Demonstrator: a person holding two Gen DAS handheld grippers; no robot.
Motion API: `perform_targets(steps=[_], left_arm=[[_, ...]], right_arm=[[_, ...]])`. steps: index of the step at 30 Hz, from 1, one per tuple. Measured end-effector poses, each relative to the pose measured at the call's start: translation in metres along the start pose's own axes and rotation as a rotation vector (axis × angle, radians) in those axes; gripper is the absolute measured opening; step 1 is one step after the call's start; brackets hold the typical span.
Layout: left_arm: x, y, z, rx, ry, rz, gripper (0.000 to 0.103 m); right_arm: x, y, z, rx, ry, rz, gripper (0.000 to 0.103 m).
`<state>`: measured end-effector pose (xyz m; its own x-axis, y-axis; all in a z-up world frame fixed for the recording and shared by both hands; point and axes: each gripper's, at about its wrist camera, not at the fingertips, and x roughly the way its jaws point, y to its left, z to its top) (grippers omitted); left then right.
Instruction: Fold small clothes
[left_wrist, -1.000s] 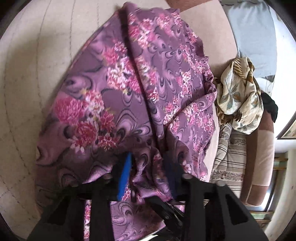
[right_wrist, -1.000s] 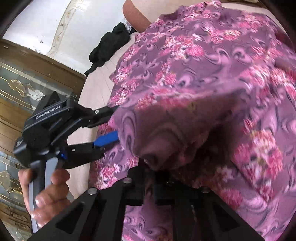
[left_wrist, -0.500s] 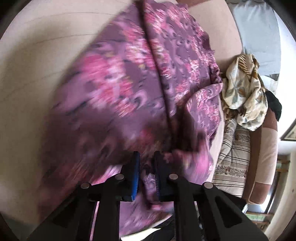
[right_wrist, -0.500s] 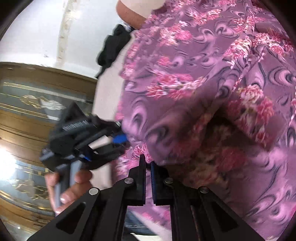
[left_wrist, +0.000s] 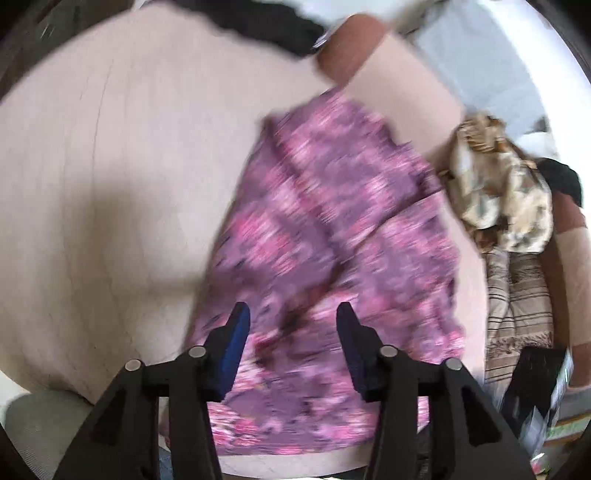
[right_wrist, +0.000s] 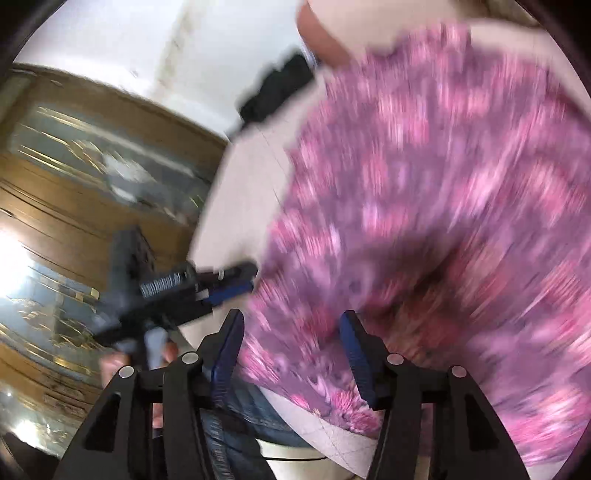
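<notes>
Garment: we saw a purple floral garment (left_wrist: 328, 258) of thin, soft cloth with pink blossoms, lying rumpled on a pale beige cushion (left_wrist: 110, 177); motion blur smeared its print.
Shape: it ran in a long strip from far centre to the near edge, with a ridge of folds down its middle.
Left gripper (left_wrist: 291, 325): its jaws stood wide, blue pads apart over the near end of the cloth, gripping nothing.
Right gripper (right_wrist: 291, 332): its jaws were likewise wide, hanging above the near hem.
Right side: a cream leaf-print cloth (left_wrist: 502, 192) sat bunched above a striped fabric (left_wrist: 517, 317).
Open room: bare cushion lay left of the garment.
</notes>
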<state>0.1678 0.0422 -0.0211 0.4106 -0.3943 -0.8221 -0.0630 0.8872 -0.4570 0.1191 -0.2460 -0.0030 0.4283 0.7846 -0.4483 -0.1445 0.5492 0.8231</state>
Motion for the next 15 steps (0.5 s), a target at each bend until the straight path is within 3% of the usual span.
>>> perform_targets(steps=[4,8,10,13,15], left_arm=[[-0.009,-0.07,0.034,0.125,-0.031,-0.034,0.07],[0.047,-0.161,0.087,0.287,-0.022,0.008,0.073],[0.087,-0.192,0.107,0.338,0.015,0.016,0.073],[0.147,-0.233,0.126,0.404,0.04,0.066,0.073],[0.192,-0.264,0.137,0.464,0.066,0.125,0.073]], right_arm=[[-0.07,-0.047,0.081,0.095,-0.167,-0.076,0.059],[-0.085,-0.138,0.168,0.314,-0.256,-0.164,0.059],[-0.082,-0.174,0.181,0.408,-0.267,-0.16,0.059],[-0.078,-0.216,0.17,0.548,-0.246,-0.112,0.058],[-0.078,-0.237,0.165,0.628,-0.216,-0.072,0.049]])
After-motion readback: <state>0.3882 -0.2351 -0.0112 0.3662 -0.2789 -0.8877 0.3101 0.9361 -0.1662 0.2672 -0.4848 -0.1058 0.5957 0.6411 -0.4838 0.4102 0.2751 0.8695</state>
